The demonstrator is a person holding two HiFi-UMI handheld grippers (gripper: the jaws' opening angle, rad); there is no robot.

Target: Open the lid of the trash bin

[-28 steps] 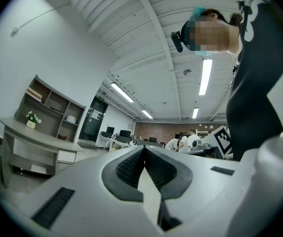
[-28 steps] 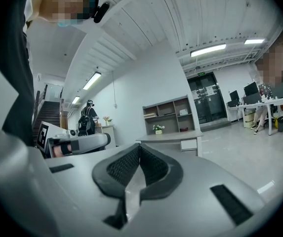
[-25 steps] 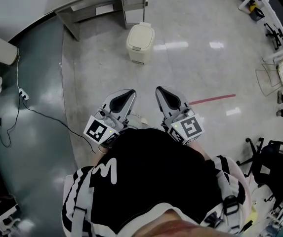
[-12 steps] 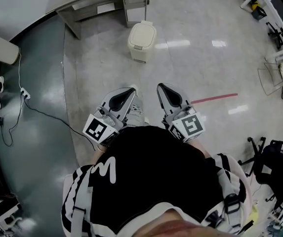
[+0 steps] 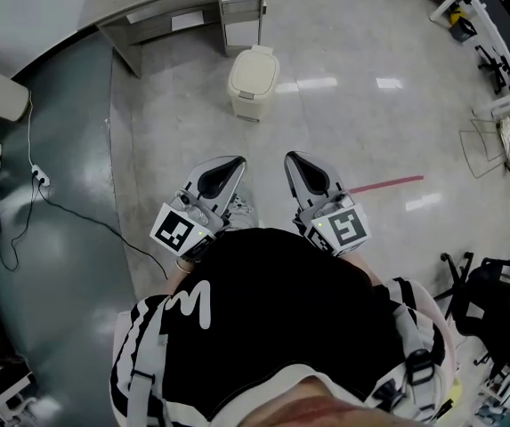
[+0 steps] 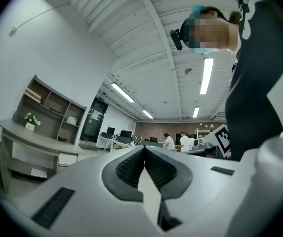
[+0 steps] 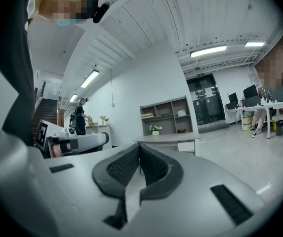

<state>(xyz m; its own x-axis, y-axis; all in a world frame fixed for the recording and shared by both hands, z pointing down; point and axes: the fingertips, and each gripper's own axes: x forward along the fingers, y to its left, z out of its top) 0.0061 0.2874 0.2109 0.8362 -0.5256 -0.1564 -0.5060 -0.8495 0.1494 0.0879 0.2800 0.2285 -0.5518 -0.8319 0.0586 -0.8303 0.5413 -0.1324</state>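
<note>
At centre of head view: left gripper (image 5: 224, 173) and right gripper (image 5: 303, 171) side by side, close against person's black shirt (image 5: 263, 318), tips pointing up-frame. Both jaw pairs pressed together, nothing between them. Beige trash bin (image 5: 253, 82) on floor at upper centre, lid down, well apart from both grippers. Grey desk (image 5: 174, 7) just beyond bin. Red floor stripe (image 5: 384, 183) at right.
</note>
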